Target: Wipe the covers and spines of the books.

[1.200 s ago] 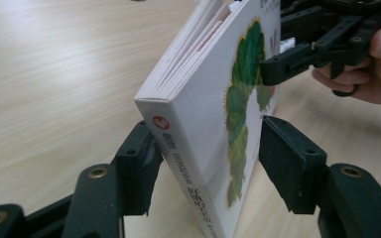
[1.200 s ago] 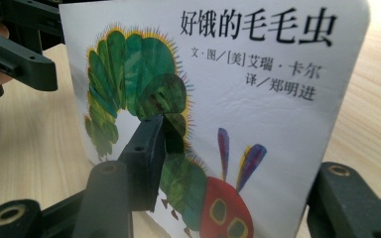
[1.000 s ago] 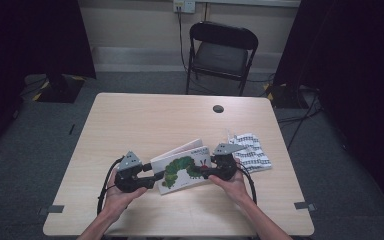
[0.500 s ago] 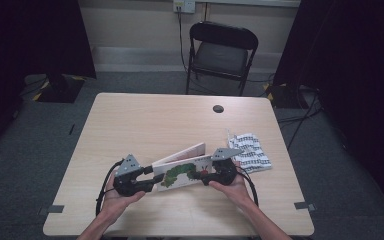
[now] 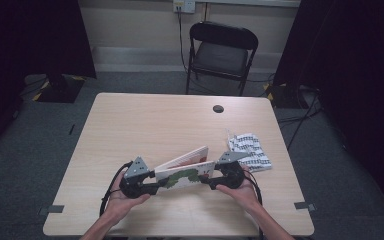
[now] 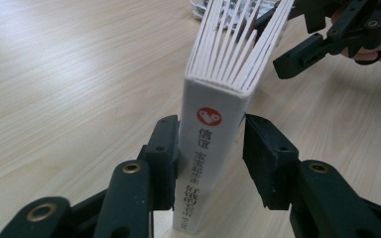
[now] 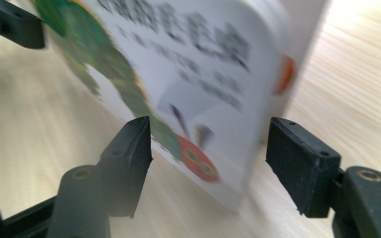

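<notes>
In the high view, the hands enter at the bottom edge, each holding a gripper low on the table [image 5: 130,125], at centre frame. The left gripper [image 5: 152,188] sits lower left of centre; the right gripper [image 5: 206,181] sits to its right, and the book [image 5: 185,172] spans the gap between them, fore-edge up and pages partly fanned.

In the left gripper view, the book's white spine [image 6: 206,163] stands between the two black jaws. The left jaw touches the cover; the right jaw sits just beside the other cover with a thin gap, so the left gripper [image 6: 209,148] is nearly closed around the spine without a clear clamp. The pages [image 6: 238,44] fan apart in the upper centre, and the other gripper shows at upper right.

In the right gripper view, the right gripper [image 7: 208,148] is spread wide, its jaws apart on either side of the book's lower corner, neither touching the cover [image 7: 178,84], which is blurred.

Farther back in the high view, a patterned cloth [image 5: 250,150] lies right of the book, a dark round spot [image 5: 218,108] marks the table's far edge, and a chair [image 5: 220,55] stands beyond.
</notes>
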A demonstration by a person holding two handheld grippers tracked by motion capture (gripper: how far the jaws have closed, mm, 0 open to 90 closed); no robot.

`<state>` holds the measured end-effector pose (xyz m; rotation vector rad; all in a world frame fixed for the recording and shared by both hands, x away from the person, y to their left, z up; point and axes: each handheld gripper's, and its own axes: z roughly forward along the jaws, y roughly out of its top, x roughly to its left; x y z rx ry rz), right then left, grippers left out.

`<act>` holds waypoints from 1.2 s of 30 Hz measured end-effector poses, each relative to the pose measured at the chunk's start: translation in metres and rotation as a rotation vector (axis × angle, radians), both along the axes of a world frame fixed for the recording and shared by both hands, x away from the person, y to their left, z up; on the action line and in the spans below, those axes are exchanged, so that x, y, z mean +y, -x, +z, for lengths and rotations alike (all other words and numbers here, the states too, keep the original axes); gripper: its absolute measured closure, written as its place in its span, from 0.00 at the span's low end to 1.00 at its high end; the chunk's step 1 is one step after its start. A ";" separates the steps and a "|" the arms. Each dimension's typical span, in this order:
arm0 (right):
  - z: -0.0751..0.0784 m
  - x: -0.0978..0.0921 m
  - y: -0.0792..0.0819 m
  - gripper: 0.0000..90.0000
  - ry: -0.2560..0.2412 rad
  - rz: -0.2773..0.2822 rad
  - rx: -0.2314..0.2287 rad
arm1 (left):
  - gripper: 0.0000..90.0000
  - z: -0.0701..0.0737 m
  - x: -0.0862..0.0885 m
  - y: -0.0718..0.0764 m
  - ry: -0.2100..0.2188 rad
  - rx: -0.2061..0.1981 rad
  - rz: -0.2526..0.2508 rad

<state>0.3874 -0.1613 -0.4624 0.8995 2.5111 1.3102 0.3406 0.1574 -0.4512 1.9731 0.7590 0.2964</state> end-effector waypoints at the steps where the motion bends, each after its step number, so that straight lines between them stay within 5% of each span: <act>1: -0.001 -0.002 0.000 0.36 -0.004 -0.008 -0.003 | 0.65 0.000 0.000 0.000 -0.002 -0.002 -0.002; 10: -0.001 0.001 -0.016 0.18 -0.045 0.037 0.023 | 0.66 -0.001 0.001 -0.001 -0.005 -0.008 -0.015; 17: 0.000 0.009 -0.020 0.15 -0.063 0.049 0.004 | 0.68 0.000 0.003 -0.002 -0.010 -0.006 -0.023; 28: -0.001 0.024 -0.007 0.27 -0.011 0.016 -0.077 | 0.67 0.001 0.005 0.000 -0.021 -0.011 0.011; 36: -0.001 0.025 -0.005 0.35 -0.022 0.038 -0.066 | 0.70 0.000 0.012 -0.003 0.006 0.008 -0.020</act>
